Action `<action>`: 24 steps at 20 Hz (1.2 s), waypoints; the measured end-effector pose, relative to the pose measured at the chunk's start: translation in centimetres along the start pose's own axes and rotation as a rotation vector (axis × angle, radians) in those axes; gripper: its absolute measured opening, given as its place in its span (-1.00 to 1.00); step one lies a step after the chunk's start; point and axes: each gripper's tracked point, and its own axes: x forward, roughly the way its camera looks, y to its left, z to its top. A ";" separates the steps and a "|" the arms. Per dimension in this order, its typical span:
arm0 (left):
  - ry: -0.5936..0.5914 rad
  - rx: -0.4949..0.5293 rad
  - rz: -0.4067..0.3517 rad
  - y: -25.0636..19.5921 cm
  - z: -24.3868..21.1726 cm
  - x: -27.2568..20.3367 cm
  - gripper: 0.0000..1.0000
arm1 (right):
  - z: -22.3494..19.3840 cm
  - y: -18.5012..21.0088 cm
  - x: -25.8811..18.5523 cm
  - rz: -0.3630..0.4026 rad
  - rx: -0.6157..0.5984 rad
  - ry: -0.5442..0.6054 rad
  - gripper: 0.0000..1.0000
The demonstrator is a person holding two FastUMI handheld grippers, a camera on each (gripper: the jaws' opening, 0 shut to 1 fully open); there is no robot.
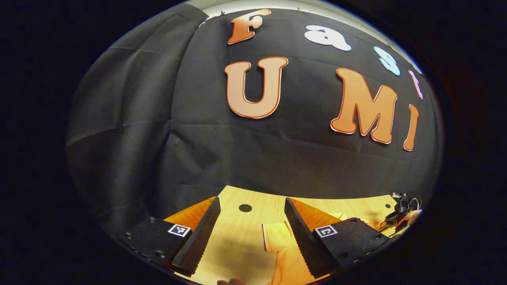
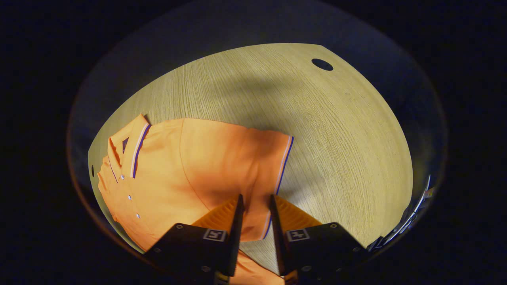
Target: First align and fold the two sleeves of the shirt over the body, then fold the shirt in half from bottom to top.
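Observation:
An orange polo shirt (image 2: 190,166) lies flat on the wooden table (image 2: 340,130), collar (image 2: 134,150) to the left in the right gripper view. Its sleeve (image 2: 257,158), with a striped cuff, spreads toward the right. My right gripper (image 2: 256,197) hovers over the sleeve's near edge with only a narrow gap between its fingers; sleeve fabric shows in that gap and looks flat. My left gripper (image 1: 252,200) stands open wide above the table, and the shirt's other sleeve (image 1: 279,237) lies between its fingers, closer to the right one.
Round cable holes sit in the tabletop (image 1: 245,208) (image 2: 322,64). The black booth wall rises just past the table's far edge. The other gripper (image 1: 400,215) shows at the far right of the left gripper view. Bare wood extends right of the shirt.

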 end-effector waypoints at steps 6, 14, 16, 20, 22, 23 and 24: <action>-0.013 0.010 0.014 0.8 0.3 -0.6 0.96 | 0.2 0.3 0.1 0.068 0.074 -0.032 -0.99; -0.026 0.027 0.005 1.2 0.8 -1.0 0.95 | 1.5 1.5 -2.4 0.082 0.046 -0.113 -1.00; -0.026 0.023 0.000 1.3 0.7 -0.8 0.95 | 2.4 2.0 -3.7 0.076 0.007 -0.149 -1.00; -0.028 0.023 -0.007 1.8 0.7 -1.3 0.96 | 3.6 3.8 -6.0 0.064 -0.078 -0.204 -1.00; -0.034 0.021 -0.011 2.2 1.0 -1.4 0.95 | 3.4 5.3 -6.7 0.068 -0.126 -0.214 -1.00; -0.035 0.019 -0.012 2.4 1.0 -1.4 0.95 | 3.3 6.2 -7.1 0.075 -0.146 -0.219 -0.99; -0.035 0.018 -0.011 2.7 1.1 -1.5 0.96 | 3.0 7.1 -7.3 0.083 -0.164 -0.221 -0.99</action>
